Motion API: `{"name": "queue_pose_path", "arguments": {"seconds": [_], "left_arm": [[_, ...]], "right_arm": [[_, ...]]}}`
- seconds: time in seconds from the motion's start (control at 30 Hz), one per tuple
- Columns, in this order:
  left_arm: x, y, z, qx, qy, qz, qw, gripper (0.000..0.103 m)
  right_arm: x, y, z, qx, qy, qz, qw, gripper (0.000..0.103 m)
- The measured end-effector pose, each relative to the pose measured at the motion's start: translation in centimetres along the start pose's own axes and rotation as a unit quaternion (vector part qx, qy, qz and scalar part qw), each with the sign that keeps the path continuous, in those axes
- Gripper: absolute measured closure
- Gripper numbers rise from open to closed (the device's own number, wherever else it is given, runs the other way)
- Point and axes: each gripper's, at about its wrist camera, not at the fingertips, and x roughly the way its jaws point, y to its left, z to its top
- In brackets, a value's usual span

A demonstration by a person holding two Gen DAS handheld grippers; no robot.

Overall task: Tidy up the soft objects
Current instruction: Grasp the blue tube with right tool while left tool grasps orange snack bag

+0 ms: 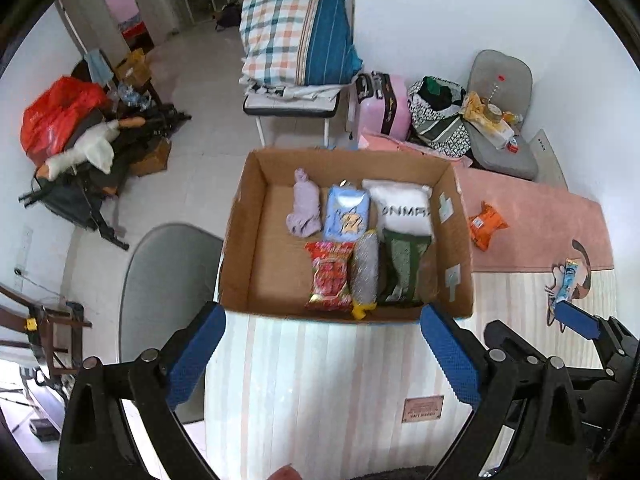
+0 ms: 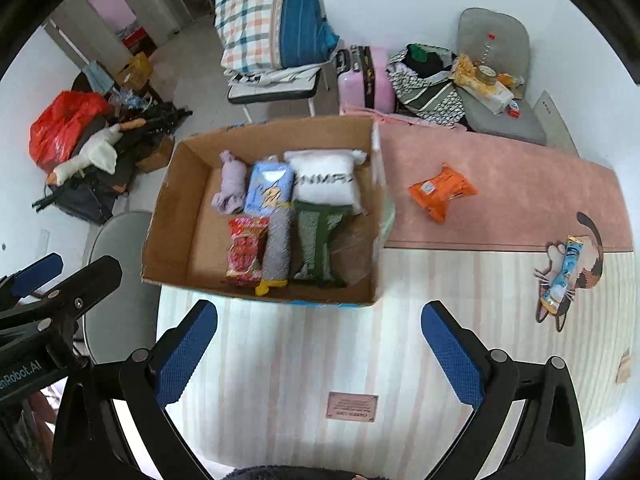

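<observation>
Cardboard box (image 1: 256, 240), frame centre on the desk (image 1: 320, 380), holds six soft packs in two rows; orange packet (image 2: 442, 192) lies right of it. Left claw (image 1: 322, 350) and right claw (image 2: 320, 350) gape wide, empty.

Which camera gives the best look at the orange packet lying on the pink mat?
The right wrist view: the orange packet lies unobstructed on the pink mat, large enough to show its label. In the left wrist view the packet is also visible but smaller, close beside the cardboard box.

A striped and pink mat (image 2: 304, 360) carries a cardboard box (image 2: 168, 216); an orange packet (image 2: 442, 191); a blue tube (image 2: 563, 276).
</observation>
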Motion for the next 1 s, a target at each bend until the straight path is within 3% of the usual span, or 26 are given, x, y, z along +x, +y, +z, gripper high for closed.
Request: {"name": "queue_pose_path", "arguments": {"seconds": [0.17,0.33,0.5,0.67,0.8,1.0], "left_arm": [[0.6,-6.2,2.4,0.051,-0.011,-0.002,0.9986,0.003],[3.9,-14.8,5.1,0.125,0.010,-0.012,0.9920,0.003],[10.3,-24.1,8.0,0.207,0.058,-0.025,0.9764,0.003],[18.4,-31.2,10.3,0.271,0.114,-0.006,0.9558,0.003],[24.3,-34.1,10.7,0.290,0.170,0.004,0.9417,0.003],[30.8,-36.4,10.0,0.309,0.235,0.017,0.9216,0.003]], "right_arm": [[-0.5,-6.9,0.5,0.061,-0.001,-0.013,0.998,0.000],[0.3,-18.9,0.5,0.160,0.012,-0.060,0.985,0.000],[2.6,-30.1,0.3,0.238,0.038,-0.097,0.966,0.000],[6.9,-39.6,-0.1,0.300,0.075,-0.101,0.945,0.000],[10.4,-44.3,-0.4,0.330,0.104,-0.090,0.934,0.000],[15.8,-47.4,-0.6,0.350,0.143,-0.078,0.922,0.000]]}}
